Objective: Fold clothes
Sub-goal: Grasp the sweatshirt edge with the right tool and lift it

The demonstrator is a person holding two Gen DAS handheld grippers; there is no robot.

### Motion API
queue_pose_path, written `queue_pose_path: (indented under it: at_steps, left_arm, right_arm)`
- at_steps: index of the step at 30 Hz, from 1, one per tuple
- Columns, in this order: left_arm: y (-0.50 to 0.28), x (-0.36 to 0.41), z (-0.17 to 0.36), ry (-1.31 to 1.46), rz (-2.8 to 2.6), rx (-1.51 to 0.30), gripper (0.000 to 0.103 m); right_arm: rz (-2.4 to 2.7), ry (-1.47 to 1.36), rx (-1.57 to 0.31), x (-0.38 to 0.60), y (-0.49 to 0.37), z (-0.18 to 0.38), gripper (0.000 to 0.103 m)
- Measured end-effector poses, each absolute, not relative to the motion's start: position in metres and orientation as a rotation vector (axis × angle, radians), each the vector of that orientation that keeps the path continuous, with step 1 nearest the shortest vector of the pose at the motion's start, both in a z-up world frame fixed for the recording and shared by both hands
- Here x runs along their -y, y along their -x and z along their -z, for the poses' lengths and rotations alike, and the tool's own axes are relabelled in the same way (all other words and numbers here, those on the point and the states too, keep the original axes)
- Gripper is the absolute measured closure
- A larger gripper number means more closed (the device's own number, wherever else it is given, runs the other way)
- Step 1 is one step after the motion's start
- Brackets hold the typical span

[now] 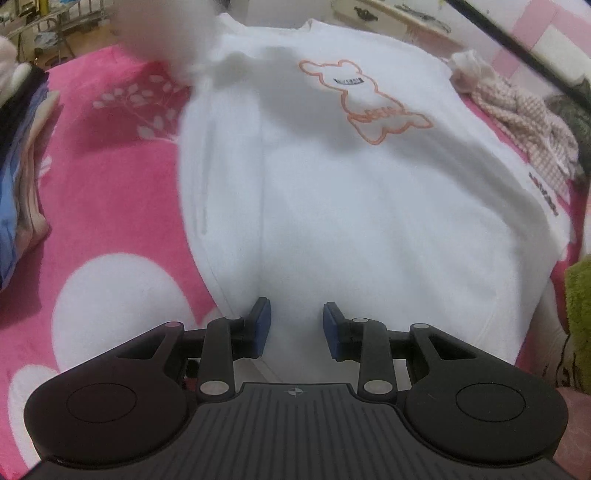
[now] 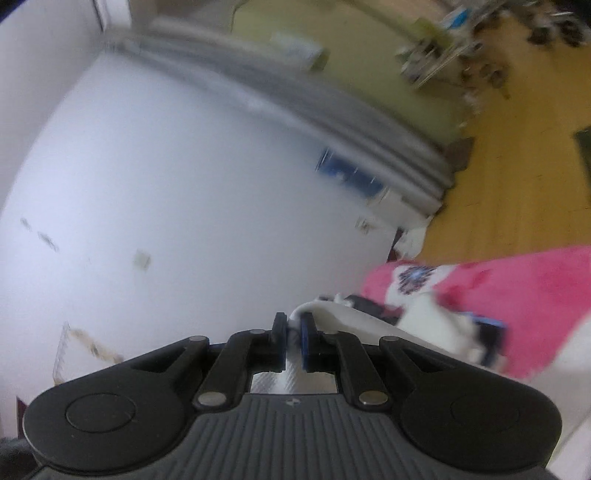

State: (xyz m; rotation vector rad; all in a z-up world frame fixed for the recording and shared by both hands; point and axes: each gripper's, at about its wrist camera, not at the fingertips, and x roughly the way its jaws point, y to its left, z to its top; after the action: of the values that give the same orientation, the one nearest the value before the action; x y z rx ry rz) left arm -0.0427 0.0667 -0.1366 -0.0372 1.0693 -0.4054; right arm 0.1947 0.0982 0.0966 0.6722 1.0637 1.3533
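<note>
A white sweatshirt with an orange bear outline lies spread on a pink blanket. My left gripper is open, its blue pads just above the garment's near hem. In the right wrist view my right gripper is shut on a fold of white fabric, lifted and pointing at a white wall; the fabric trails off to the right over the pink blanket. A blurred white lump of cloth hangs at the top left of the left wrist view.
A stack of folded clothes lies at the left edge. A pink-checked garment and a green cloth lie on the right. Wooden floor and a grey rail are beyond the bed.
</note>
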Motion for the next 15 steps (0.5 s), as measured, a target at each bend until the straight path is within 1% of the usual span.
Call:
queue_pose_path:
  at_steps: [3,7,9,10,11,12,13,15]
  left_arm:
    - [0.041,-0.074,0.141,0.096,0.415,-1.065,0.072]
    - [0.040,-0.083,0.145,0.156,0.430,-1.054,0.072]
    - [0.041,-0.083,0.146,0.161,0.434,-1.047,0.072]
    - [0.042,-0.083,0.146,0.162,0.436,-1.044,0.072]
    - [0.042,-0.084,0.146,0.162,0.438,-1.040,0.072]
    - [0.043,-0.083,0.146,0.162,0.438,-1.038,0.072]
    - [0.043,-0.083,0.147,0.164,0.439,-1.035,0.072]
    - [0.043,-0.084,0.147,0.174,0.440,-1.033,0.072]
  right_arm:
    - [-1.393,-0.641,-1.137,-0.165,-0.176,-0.091,0.095]
    - [-1.444,-0.660,-1.211,-0.209,-0.139,-0.050,0.094]
    - [-1.496,-0.576,-1.254,-0.240,-0.122,-0.028,0.091]
    - [-1.524,-0.485,-1.275,-0.258,-0.112,-0.020,0.081]
    - [-1.535,-0.346,-1.299,-0.280,-0.101,-0.013,0.055]
    - [-1.515,-0.211,-1.318,-0.296,-0.092,-0.004,0.049]
    - [-1.495,-0.104,-1.315,-0.308,-0.084,0.002,0.049]
    - [-1.469,-0.007,-1.224,-0.313,-0.081,-0.001,0.050]
